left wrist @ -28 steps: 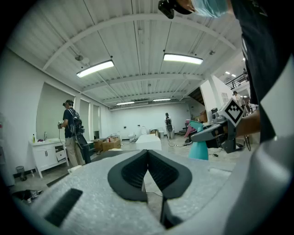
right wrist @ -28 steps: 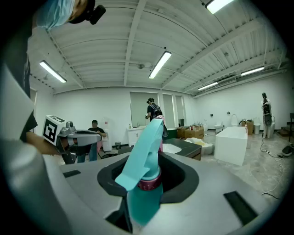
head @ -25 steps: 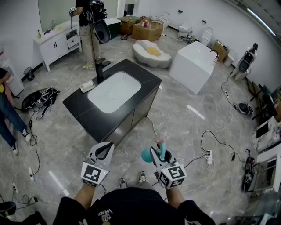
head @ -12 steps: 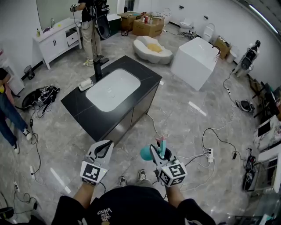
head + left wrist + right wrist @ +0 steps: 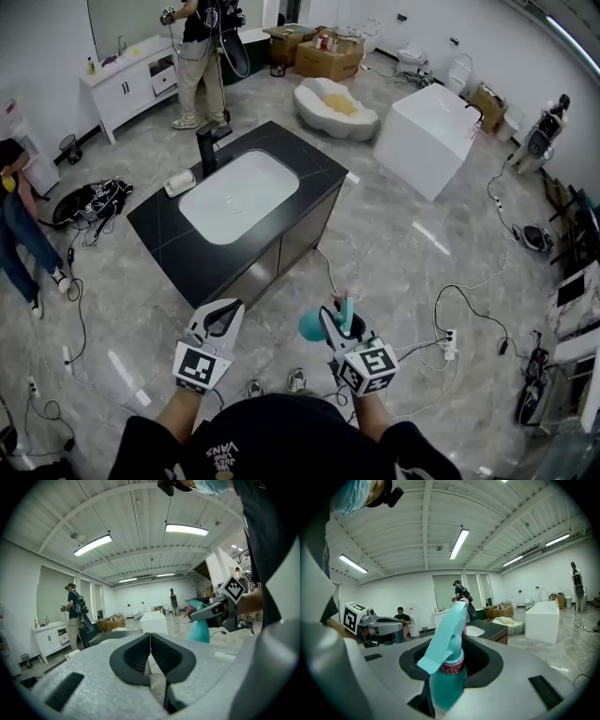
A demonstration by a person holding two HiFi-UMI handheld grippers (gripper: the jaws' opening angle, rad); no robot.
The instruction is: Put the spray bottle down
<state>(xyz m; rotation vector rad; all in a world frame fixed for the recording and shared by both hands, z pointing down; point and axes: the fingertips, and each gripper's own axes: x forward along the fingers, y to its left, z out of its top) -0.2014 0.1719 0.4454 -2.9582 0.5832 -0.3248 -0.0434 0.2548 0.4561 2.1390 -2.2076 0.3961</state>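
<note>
A black sink surface (image 5: 164, 230) stands ahead, well apart from both grippers. The right gripper (image 5: 341, 325) has its fingers clamped on a teal spray bottle (image 5: 446, 677) near its neck. The bottle is probably light, stiff, slick plastic. The left gripper (image 5: 221, 319) is empty, fingers together.

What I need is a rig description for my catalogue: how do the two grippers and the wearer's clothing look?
The left gripper and right gripper match: pale grey bodies, ribbed black pads lining the jaws, and a cube with black-and-white square markers behind each. The wearer has a black top with white print.
</note>
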